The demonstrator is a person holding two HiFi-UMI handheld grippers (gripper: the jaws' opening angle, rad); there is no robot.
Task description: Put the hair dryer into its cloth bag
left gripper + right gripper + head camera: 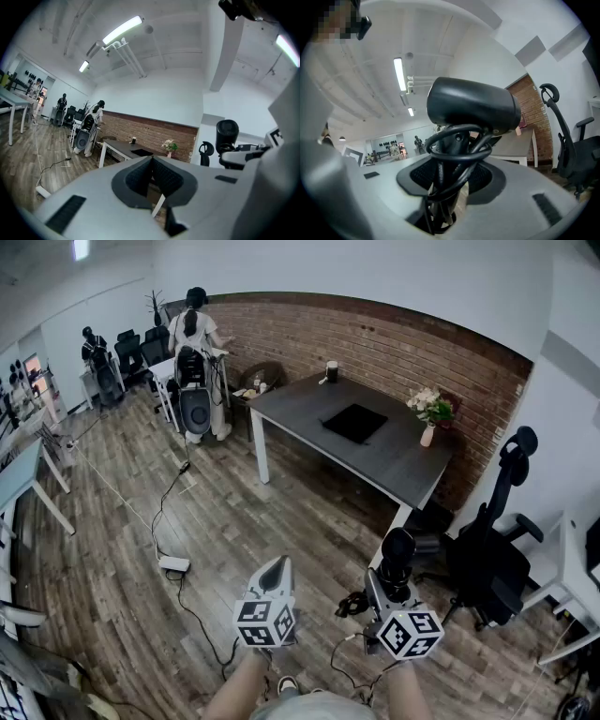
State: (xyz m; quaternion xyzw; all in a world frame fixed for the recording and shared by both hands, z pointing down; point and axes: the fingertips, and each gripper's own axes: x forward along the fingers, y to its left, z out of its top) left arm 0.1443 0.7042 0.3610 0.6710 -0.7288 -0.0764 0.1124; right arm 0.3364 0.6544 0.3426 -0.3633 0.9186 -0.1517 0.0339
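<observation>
My right gripper (387, 585) (452, 176) is shut on the handle of a black hair dryer (397, 553) (472, 106). The dryer stands upright in the jaws, with its black cord (457, 140) looped round the handle. My left gripper (278, 568) (151, 165) is shut with nothing in it, level beside the right one; the dryer (227, 136) also shows at the right of the left gripper view. A flat black cloth bag (354, 423) (140, 152) lies on the dark table (300, 409) well ahead of both grippers.
A vase of flowers (429, 414) and a dark cup (331, 370) stand on the table. A black office chair (492, 559) is at the right beside a white desk (574, 563). A cable and power strip (174, 564) lie on the wooden floor. A person (195, 329) stands far back.
</observation>
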